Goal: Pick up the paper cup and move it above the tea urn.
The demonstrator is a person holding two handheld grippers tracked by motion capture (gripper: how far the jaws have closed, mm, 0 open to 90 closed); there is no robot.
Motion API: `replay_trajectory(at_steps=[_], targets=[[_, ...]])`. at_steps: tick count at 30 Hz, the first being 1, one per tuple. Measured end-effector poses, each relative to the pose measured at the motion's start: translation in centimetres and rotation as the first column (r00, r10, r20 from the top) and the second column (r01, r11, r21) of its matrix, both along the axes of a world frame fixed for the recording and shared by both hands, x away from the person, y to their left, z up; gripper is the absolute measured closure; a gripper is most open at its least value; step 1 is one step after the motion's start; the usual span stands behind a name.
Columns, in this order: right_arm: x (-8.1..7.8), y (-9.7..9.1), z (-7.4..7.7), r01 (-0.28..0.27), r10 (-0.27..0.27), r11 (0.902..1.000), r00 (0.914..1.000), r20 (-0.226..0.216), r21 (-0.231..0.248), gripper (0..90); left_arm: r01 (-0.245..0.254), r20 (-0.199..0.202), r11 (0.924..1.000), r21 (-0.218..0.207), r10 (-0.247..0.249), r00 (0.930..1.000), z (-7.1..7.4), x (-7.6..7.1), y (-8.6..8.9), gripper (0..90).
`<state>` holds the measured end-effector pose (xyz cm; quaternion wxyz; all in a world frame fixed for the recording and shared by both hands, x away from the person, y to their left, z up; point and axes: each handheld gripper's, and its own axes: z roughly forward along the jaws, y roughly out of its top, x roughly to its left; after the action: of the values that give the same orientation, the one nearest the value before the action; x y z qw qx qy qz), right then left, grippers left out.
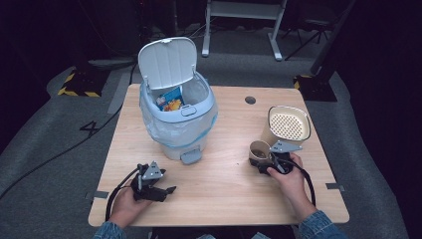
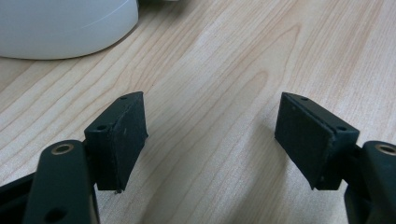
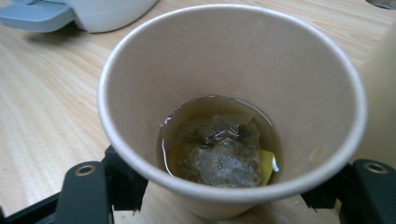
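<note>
Dark room w/ grey carpet, light wood desk (image 1: pixel 219 184) in the middle. Paper cup (image 1: pixel 259 150) stands upright on desk's right side, just left of a cream strainer basket (image 1: pixel 288 124), touching or nearly so. Right tongs (image 1: pixel 267 162) sit at the cup's near side; in right gripper view the cup (image 3: pixel 233 102) is between the two black jaws, one at each side of its lower wall. Can't tell if pads actually press the wall, contact hidden under the rim. Cup holds brownish liquid w/ a wet tea bag (image 3: pixel 219 151). Left tongs (image 1: pixel 166 190) low over desk at front left, jaws wide apart, nothing between, bare wood only. White pedal bin (image 1: pixel 179 124), lid up, bag liner, stands center-left, well apart from cup.
</note>
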<state>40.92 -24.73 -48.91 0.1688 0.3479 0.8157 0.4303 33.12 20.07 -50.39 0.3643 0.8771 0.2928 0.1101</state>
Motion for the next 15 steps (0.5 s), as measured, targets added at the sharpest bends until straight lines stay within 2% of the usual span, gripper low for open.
replay_trajectory(at_steps=[6, 15], targets=[[-0.7, -0.2, 0.9, -0.035, 0.035, 0.9988, 0.9994, -0.005, 0.035, 31.5, 0.000, 0.000, 1.0000, 0.000, 0.000, 1.0000, 0.0, 0.0, 0.0, 25.4], [-2.0, -1.2, 3.3, -0.051, 0.051, 0.9982, 0.9987, 0.001, 0.033, 31.5, 0.002, 0.000, 1.0000, 0.000, -0.002, 1.0000, 0.0, 0.3, -0.1, 25.0]])
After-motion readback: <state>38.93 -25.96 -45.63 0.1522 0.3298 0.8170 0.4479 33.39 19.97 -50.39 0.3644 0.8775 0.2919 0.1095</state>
